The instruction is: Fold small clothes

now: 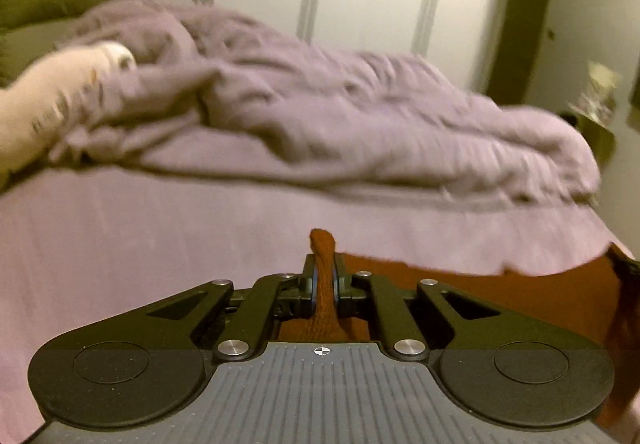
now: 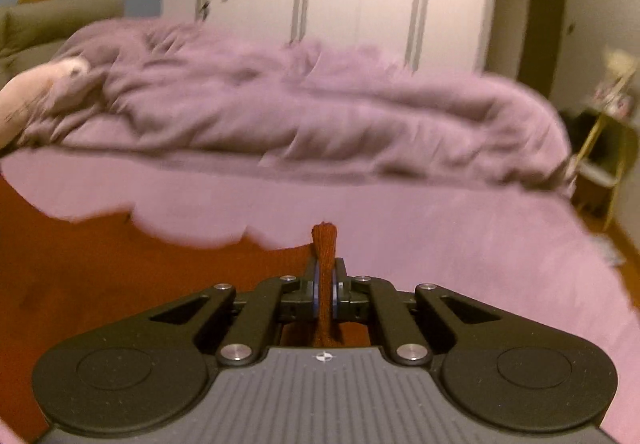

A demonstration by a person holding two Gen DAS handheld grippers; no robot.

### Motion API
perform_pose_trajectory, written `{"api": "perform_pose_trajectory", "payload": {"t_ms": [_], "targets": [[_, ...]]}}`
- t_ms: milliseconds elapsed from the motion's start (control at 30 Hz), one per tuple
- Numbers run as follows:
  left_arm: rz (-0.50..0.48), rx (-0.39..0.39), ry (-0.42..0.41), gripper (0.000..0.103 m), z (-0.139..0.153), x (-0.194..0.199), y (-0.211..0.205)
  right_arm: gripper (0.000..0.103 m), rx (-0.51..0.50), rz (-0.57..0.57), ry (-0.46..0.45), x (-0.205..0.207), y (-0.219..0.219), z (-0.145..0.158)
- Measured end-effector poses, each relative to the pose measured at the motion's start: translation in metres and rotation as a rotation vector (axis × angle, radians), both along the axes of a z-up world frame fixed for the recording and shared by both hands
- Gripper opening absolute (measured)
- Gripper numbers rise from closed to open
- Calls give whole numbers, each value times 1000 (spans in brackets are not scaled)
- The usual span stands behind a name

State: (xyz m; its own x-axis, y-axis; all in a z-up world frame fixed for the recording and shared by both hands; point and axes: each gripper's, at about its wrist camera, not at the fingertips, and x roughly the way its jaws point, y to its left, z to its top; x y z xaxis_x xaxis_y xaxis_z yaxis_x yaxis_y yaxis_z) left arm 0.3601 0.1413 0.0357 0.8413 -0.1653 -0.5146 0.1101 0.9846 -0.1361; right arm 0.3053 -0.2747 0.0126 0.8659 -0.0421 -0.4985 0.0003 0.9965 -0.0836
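1. At the far left of both views a white plush toy lies against the rumpled lilac duvet, which is bunched along the back of the bed and leaves the flat sheet in front bare, likely kept free as the folding surface.
2. The left claw is pressed together on a pinch of the rust-brown knit garment; a tuft of the cloth pokes up past the pads. The rest of the garment spreads to the right of this claw, its edge lying over the sheet.
3. The right claw is likewise clamped on a pinch of the same garment, which from here stretches away to the left, so each claw seems to hold one corner or edge with the cloth strung between them.
4. Holding two points this way probably serves to keep an edge straight while it is carried over for a fold; both views are blurred, so how far the fold has gone cannot be told.
5. Behind the bed stand white wardrobe doors.
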Motion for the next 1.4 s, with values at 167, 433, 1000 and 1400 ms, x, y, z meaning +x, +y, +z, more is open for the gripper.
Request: {"api": "perform_pose_trajectory", "payload": {"t_ms": [167,433,1000,1400], "targets": [[104,113,-32,9,-25,49,-31,5,-69,-122,-79,49,8,-3],[231,193,62,15,-115,83,-45,5,-132,-194,30,91,14,-84],[54,-51,6,87,-84,8,-78,56,446,87,35,47,56,-59],[203,-24,81,74,-139,45,-39,22,748,-90,61,58,-45,-125]]}}
